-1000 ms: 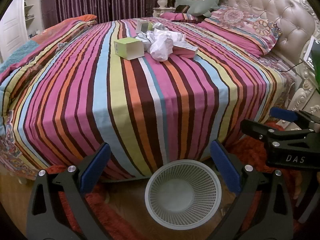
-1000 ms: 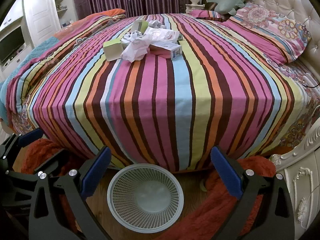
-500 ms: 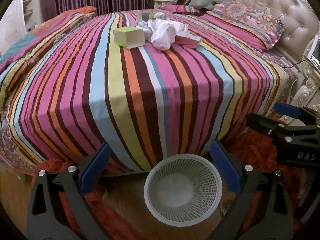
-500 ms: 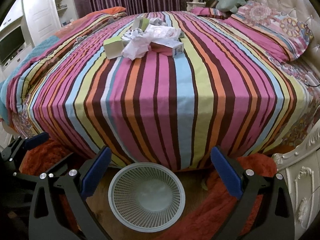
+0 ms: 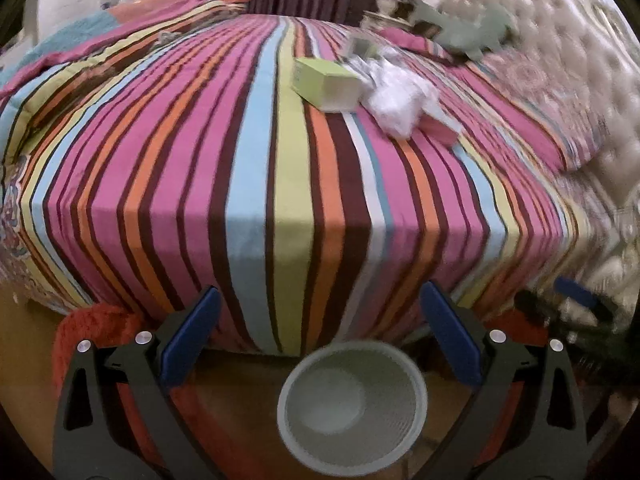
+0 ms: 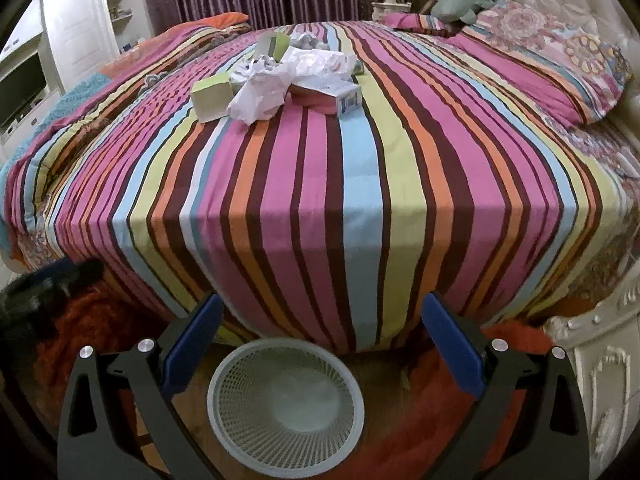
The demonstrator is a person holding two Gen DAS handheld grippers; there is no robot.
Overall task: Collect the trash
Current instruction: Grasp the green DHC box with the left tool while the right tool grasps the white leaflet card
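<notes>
The left gripper (image 5: 320, 340) stood wide open with nothing between its blue pads (image 5: 192, 332), and the right gripper (image 6: 320, 340) was the same, spread wide and empty. Both hung above the floor at the foot edge of the bed (image 6: 360, 200).

Directly under them, on the floor against the foot edge, stood the white mesh basket (image 6: 286, 404). Its inside looked bare, with no trash in it.

Further out, on the striped bedspread, the trash lay in one pile well apart from the foot edge, toward the middle of the bed. In the right wrist view the pile held a pale green box (image 6: 212, 98) on its left side, crumpled white paper (image 6: 276, 80) in the middle, a pink and white carton (image 6: 332, 98) on its right side, and one more small green box (image 6: 274, 44) behind. In the left wrist view the pale green box (image 5: 326, 86) lay touching the white paper (image 5: 400, 100), though this view was blurred.

As a judgement, the task was at its beginning: nothing was collected, and every piece was left to be picked and dropped into the basket.

The carton carried some print on its end face, but it was too small to read. No other label was legible.
</notes>
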